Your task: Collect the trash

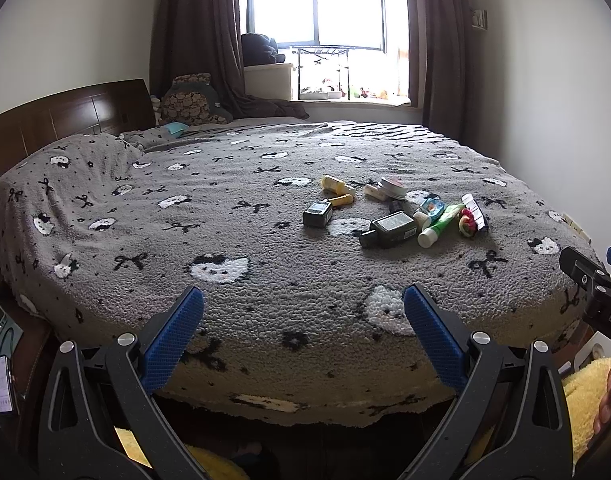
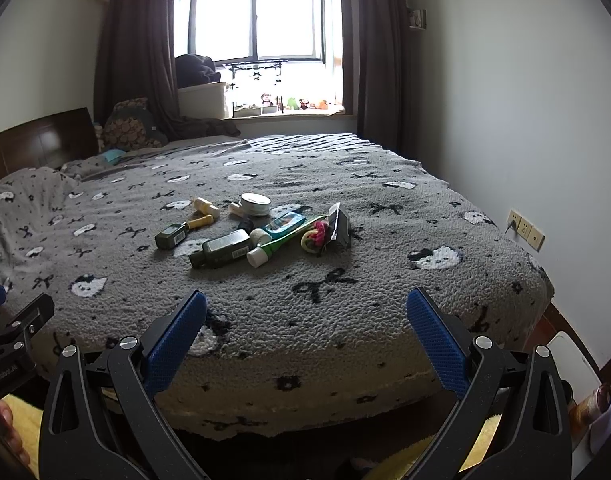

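A pile of trash lies on the grey patterned bed: a large dark green bottle, a smaller dark bottle, a green tube with a white cap, a round white tin, yellow containers and a crumpled colourful wrapper. My left gripper is open and empty at the bed's near edge, well short of the pile. My right gripper is open and empty, likewise short of it.
A wooden headboard and pillows are at the left. A window with dark curtains is at the back. A white wall with sockets runs along the right. A yellow fluffy item lies below the bed edge.
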Motion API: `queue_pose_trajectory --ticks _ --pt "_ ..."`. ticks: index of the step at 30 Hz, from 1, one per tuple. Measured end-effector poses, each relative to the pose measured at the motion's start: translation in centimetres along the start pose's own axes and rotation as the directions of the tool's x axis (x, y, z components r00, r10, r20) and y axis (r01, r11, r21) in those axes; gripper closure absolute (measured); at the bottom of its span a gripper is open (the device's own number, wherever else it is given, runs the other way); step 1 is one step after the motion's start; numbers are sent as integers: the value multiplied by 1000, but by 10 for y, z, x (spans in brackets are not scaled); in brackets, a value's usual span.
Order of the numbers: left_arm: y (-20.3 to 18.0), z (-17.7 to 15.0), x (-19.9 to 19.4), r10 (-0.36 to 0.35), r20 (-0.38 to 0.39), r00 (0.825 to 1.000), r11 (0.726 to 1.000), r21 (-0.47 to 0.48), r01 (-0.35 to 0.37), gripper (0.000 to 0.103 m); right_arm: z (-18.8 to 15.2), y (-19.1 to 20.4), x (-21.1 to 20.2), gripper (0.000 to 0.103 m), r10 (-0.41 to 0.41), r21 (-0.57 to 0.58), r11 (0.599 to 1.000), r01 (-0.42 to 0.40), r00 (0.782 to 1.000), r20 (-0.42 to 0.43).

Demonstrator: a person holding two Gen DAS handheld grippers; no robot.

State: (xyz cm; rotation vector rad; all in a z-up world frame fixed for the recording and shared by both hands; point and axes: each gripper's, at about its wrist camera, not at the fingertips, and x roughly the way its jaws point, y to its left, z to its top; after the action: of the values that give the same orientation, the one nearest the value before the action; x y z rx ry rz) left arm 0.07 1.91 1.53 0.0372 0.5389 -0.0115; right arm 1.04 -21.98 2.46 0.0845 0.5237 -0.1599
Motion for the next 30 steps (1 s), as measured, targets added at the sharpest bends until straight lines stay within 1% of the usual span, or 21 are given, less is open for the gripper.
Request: queue_pose_trajectory --ticks 3,30 --pt "1 6 -2 3 3 1000 1000 0 -3 8 -2 1 0 3 -1 -1 1000 1 1000 2" --pt "-2 -2 -3 13 14 1000 1000 -8 -13 8 -9 6 -2 3 4 -15 1000 -4 1000 13"
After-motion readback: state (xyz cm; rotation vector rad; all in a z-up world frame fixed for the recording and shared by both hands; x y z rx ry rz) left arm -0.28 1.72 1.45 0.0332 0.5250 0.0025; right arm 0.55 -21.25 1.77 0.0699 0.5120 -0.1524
